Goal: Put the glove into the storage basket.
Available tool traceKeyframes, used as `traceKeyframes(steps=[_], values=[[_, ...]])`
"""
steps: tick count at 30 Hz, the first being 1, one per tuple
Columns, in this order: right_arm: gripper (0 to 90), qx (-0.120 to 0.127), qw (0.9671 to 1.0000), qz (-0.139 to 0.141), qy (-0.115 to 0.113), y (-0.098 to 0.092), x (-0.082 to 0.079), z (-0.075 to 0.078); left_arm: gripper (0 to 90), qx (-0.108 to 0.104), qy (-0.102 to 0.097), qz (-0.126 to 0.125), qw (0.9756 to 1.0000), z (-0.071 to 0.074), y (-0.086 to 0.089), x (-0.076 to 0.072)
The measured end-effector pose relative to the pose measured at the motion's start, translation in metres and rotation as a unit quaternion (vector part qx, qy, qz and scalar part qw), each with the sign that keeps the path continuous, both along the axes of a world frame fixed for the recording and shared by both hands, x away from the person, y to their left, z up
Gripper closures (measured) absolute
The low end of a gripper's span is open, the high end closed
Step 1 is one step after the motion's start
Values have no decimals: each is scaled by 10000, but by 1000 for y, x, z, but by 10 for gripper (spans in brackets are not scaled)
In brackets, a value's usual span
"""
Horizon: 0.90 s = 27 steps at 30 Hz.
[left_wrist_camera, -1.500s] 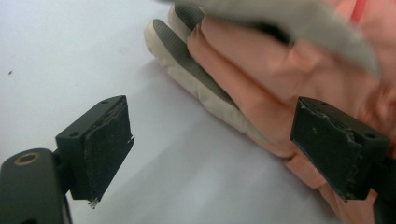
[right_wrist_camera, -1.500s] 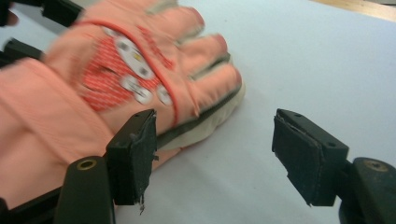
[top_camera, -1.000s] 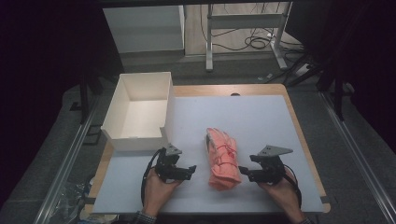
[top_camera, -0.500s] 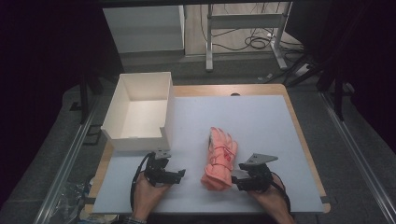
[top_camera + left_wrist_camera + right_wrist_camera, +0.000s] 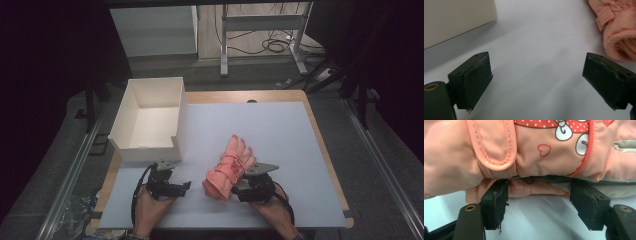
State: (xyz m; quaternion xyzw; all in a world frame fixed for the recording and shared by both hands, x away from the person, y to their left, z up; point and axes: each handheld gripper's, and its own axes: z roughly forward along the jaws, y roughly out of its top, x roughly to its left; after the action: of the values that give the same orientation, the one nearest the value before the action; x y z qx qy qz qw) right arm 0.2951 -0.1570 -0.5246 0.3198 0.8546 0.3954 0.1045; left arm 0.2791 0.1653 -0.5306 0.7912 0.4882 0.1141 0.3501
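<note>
The tabletop [image 5: 280,125], pale grey-white with a wooden edge, takes up the middle of the high view; its near edge runs off the bottom of the frame, and the surroundings to either side are too dark to make out. At its upper left stands an open white box [image 5: 150,120], whose wall also fills the upper left corner of the left gripper view [image 5: 456,20], cut off by the frame.

Just below the centre of the high view lies a pair of pink gloves [image 5: 230,167], stacked, fingers pointing toward the upper right. In the right gripper view the gloves [image 5: 529,152] span the whole upper half, both ends cut off; a dotted red band, a small heart and a strap show, while the lower glove is mostly hidden under the top one.

The right gripper [image 5: 250,189] sits at the lower right of the gloves, its jaws open and set against the lower edge of the pair [image 5: 539,192]; whether the pads touch the fabric is hard to tell.

The left gripper [image 5: 172,187] lies lower left of the gloves, apart from them, jaws wide open over bare tabletop [image 5: 536,82], with only a cuff at the frame's upper right.
</note>
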Motion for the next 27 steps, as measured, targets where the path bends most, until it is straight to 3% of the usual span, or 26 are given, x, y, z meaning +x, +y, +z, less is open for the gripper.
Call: traceKeyframes(steps=[8,18,27], values=[[311,8,9999,-68,-108,18,12,-2,85,5,11,-65,10000,3,4,4],[309,61,9998,-99,-151,29,24,-4,85,-17,-48,-191,9998,17,10,11],[279,7,9998,-80,-181,10,19,2,67,-13,-106,-529,9985,47,-5,7]])
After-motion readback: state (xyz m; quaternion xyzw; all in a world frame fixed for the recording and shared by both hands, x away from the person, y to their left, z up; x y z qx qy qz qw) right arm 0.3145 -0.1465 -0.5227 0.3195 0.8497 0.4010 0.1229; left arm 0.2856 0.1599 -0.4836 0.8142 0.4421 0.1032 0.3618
